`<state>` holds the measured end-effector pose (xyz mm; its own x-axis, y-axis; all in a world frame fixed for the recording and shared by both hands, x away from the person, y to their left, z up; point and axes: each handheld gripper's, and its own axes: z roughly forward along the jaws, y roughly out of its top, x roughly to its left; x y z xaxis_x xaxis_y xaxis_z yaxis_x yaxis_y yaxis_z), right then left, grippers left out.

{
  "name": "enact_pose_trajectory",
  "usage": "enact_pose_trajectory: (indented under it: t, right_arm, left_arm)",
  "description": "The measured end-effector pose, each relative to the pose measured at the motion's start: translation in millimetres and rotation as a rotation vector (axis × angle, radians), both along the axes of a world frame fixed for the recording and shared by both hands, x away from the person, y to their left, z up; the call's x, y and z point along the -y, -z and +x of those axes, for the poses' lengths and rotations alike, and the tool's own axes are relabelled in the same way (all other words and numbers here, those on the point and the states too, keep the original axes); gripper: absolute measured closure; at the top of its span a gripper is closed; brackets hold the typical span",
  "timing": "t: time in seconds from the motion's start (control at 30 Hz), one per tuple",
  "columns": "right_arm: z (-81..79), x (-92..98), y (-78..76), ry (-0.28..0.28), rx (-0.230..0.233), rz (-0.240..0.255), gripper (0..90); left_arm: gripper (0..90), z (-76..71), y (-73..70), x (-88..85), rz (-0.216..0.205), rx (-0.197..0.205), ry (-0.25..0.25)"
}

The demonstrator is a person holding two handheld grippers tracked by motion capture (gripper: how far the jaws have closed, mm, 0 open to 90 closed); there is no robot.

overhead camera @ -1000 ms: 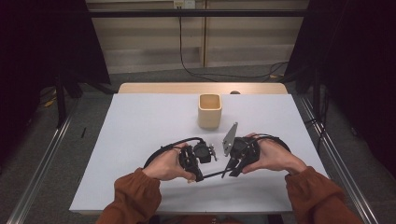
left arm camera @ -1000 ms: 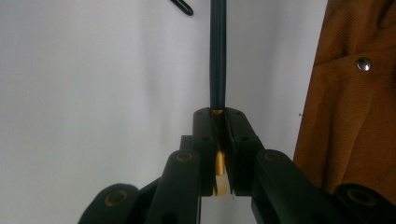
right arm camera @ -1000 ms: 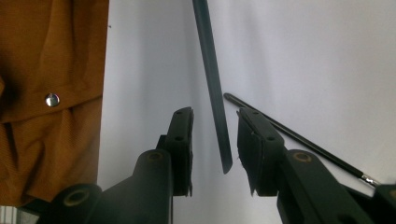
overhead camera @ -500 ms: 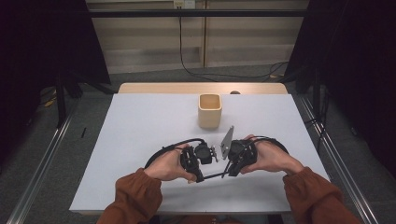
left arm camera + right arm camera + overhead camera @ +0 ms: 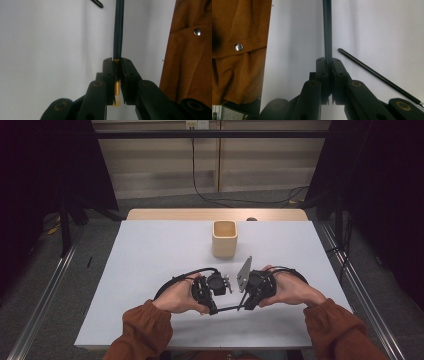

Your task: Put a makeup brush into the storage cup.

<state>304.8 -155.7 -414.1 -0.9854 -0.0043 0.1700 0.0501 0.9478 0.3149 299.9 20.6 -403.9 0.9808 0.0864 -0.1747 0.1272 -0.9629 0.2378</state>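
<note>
Note: left gripper (image 5: 117, 61) clamped tight on dark stick (image 5: 227, 309) at gold end, right gripper (image 5: 327, 61) just closing tight onto other end, near surface's front edge; hold level, avoid twisting.

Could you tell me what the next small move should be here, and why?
Probably raise the dark stick and carry it toward the beige cup. The left gripper and the right gripper, whose jaws have just closed, each clamp one end, and the cup stands open beyond them.

Dark stick (image 5: 118, 30), brass-yellow end.
</note>
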Motion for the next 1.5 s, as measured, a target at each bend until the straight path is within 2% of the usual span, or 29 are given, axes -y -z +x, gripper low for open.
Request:
enact_pose_trajectory:
  t: [0.03, 0.07, 0.1, 0.13, 0.17, 0.23, 0.27, 0.33, 0.37, 0.4, 0.5, 0.57, 0.63, 0.67, 0.73, 0.83, 0.97, 1.03, 1.07, 1.3, 1.37, 1.43, 1.5]
  right_arm:
    - [-0.3, 0.5, -0.7, -0.004, 0.004, 0.004, 85.9]
    - [-0.8, 1.0, -0.8, -0.005, 0.005, 0.001, 86.0]
    - [-0.8, 1.5, -1.0, -0.006, 0.006, -0.001, 86.0]
    - [0.5, 2.4, -0.2, -0.015, 0.019, 0.02, 86.0]
    - [-0.3, 4.0, -1.1, 0.0, 0.003, 0.007, 86.0]
    - [0.1, 5.5, -1.4, 0.004, 0.005, 0.01, 86.1]
    - [1.7, 6.4, -0.8, -0.003, 0.021, 0.031, 86.0]
    - [1.7, 8.2, -1.4, 0.005, 0.015, 0.029, 86.1]
    - [2.5, 9.5, -1.5, 0.007, 0.017, 0.041, 86.0]
    - [2.0, 10.6, -2.8, 0.015, 0.008, 0.029, 86.0]
    - [3.0, 13.4, -3.9, 0.023, 0.023, 0.051, 86.0]
    - [1.3, 14.8, -4.8, 0.035, 0.024, 0.047, 86.1]
    - [0.7, 16.0, -5.2, 0.038, 0.033, 0.055, 86.0]
    - [0.6, 16.9, -5.8, 0.043, 0.033, 0.059, 86.0]
    - [0.0, 18.3, -6.7, 0.044, 0.02, 0.056, 86.1]
    - [0.3, 20.4, -6.6, 0.051, 0.018, 0.048, 86.0]
    - [2.3, 25.7, -8.0, 0.09, 0.019, 0.062, 86.0]
    - [1.1, 27.3, -9.7, 0.087, 0.019, 0.072, 86.0]
    - [0.2, 28.4, -10.0, 0.09, 0.024, 0.058, 86.0]
    - [1.4, 36.8, -6.2, 0.134, 0.017, 0.059, 86.0]
    - [1.4, 38.3, -6.1, 0.153, 0.02, 0.064, 86.0]
    - [1.3, 39.9, -6.4, 0.16, 0.014, 0.073, 85.9]
    - [1.8, 42.7, -6.7, 0.178, 0.016, 0.089, 85.9]
  left_arm:
    - [82.5, 0.4, -0.1, -0.7, -0.02, -0.026, -0.007]
    - [82.3, 0.5, 0.0, -1.2, -0.025, -0.013, -0.002]
    - [81.4, 2.0, -0.6, -1.9, -0.029, -0.033, 0.002]
    - [80.5, 1.9, -0.3, -2.3, -0.04, -0.024, -0.002]
    - [78.6, 2.4, -0.9, -2.6, -0.041, -0.035, 0.003]
    - [75.9, 1.9, -0.9, -2.7, -0.062, -0.031, -0.011]
    - [74.3, 2.6, -1.5, -2.9, -0.059, -0.031, 0.0]
    - [70.4, 1.8, -2.3, -3.3, -0.082, -0.022, -0.017]
    - [67.9, 2.6, -2.9, -3.6, -0.084, -0.016, -0.008]
    - [65.4, 1.9, -3.1, -3.9, -0.095, -0.015, -0.019]
    - [51.6, 2.0, -4.9, -5.4, -0.148, -0.012, -0.028]
    - [48.1, 2.6, -6.3, -6.4, -0.156, -0.002, -0.029]
    - [40.7, 3.4, -7.5, -7.7, -0.175, 0.002, -0.047]
    - [37.6, 5.6, -8.8, -8.6, -0.164, 0.008, -0.028]
    - [28.9, 6.6, -8.7, -10.4, -0.177, 0.007, -0.066]
    - [15.7, 9.7, -8.8, -14.0, -0.195, 0.009, -0.082]
    - [8.0, 13.0, -8.6, -19.6, -0.224, 0.019, -0.124]
    - [6.6, 15.2, -9.5, -24.7, -0.246, 0.032, -0.144]
    - [5.5, 15.9, -9.8, -26.3, -0.254, 0.033, -0.15]
    - [5.0, 18.4, -10.9, -40.1, -0.29, 0.059, -0.206]
    - [5.3, 17.6, -10.4, -44.7, -0.326, 0.057, -0.231]
    - [5.1, 18.2, -10.7, -50.3, -0.343, 0.061, -0.24]
    - [4.9, 16.7, -11.2, -53.6, -0.341, 0.092, -0.253]
